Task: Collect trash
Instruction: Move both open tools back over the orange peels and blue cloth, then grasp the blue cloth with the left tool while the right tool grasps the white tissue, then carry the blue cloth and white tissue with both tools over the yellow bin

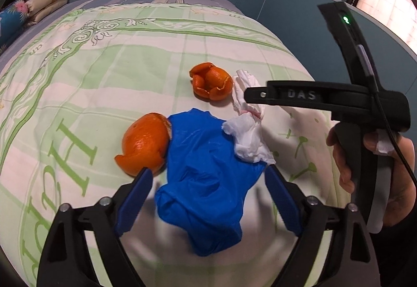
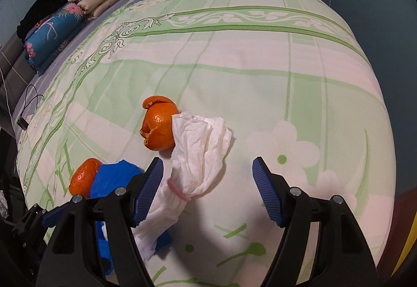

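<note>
Blue plastic bag (image 1: 206, 182) lies between the wide-apart jaws of left gripper (image 1: 208, 177); right gripper (image 2: 207, 169) gapes over white tissue (image 2: 200, 154), gripping nothing; 2 orange peels (image 1: 144, 145) alongside.

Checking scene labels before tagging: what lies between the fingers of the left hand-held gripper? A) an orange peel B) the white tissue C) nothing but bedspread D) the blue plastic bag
D: in the left wrist view the blue plastic bag lies between the open fingers of the left hand-held gripper, with the orange peel just outside the left finger and the white tissue at the bag's far right edge.
</note>
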